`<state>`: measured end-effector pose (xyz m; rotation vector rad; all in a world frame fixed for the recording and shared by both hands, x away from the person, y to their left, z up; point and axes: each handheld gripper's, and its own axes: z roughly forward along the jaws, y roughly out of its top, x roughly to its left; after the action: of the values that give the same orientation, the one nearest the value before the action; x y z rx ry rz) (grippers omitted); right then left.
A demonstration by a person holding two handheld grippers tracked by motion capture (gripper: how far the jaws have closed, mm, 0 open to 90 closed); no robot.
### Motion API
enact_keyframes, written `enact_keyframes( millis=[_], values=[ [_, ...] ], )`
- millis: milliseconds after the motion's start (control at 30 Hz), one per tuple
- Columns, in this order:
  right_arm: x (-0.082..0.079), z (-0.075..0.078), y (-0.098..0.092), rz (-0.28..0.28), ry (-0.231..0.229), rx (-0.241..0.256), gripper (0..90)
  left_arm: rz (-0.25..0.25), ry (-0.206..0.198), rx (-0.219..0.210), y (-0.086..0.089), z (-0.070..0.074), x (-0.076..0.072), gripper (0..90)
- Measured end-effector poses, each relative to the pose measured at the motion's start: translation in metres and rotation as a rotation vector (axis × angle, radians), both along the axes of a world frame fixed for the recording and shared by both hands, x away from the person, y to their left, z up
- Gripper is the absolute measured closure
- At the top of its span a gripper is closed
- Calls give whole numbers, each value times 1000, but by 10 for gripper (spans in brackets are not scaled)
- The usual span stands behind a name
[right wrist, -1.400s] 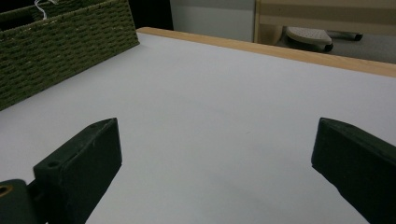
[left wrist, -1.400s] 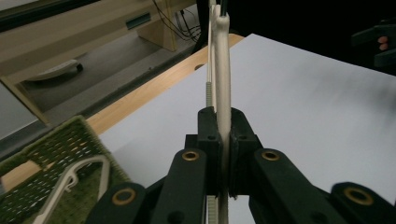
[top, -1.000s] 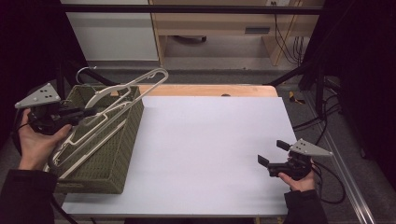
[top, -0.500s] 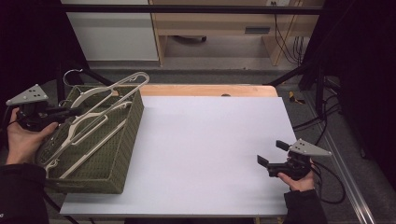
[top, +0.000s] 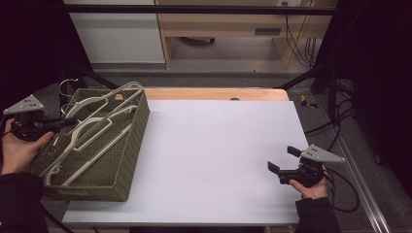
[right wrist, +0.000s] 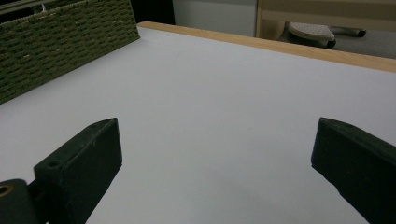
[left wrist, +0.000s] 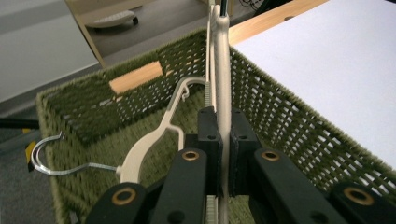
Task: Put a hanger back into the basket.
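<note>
White tabletop (top: 218, 155) lies bare while, at nine o'clock, the left gripper (top: 65, 121), clamped on a cream hanger (top: 104, 104), has drawn back leftward with the green wicker basket (top: 121, 160), dragging rather than lifting it, as the right gripper (top: 282, 165) waits open at four o'clock.

My left hand (top: 17, 148) holds the left gripper (top: 68, 122) out at the far left, level, jaws pointing right and pressed tight together with only a thin gap between the pads. My right hand (top: 307, 187) holds the right gripper (top: 281, 159) low at the near right, jaws spread wide, pointing left.
</note>
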<state>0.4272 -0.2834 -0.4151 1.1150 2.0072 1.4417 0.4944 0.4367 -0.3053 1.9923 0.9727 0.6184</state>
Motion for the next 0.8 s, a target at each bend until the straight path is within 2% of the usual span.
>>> enact_keyframes(
  millis=[200,400,733,800],
  values=[
    [0,-1,0,7,3,-9,26,25,48,-7,6,-11,-2,859],
    [0,-1,0,7,3,-10,26,26,83,-17,-1,-18,-1,858],
    [1,-1,1,4,9,-9,26,76,179,-63,-12,-50,8,858],
    [0,-1,1,3,7,-4,27,83,197,-61,-14,-55,10,857]
  ],
)
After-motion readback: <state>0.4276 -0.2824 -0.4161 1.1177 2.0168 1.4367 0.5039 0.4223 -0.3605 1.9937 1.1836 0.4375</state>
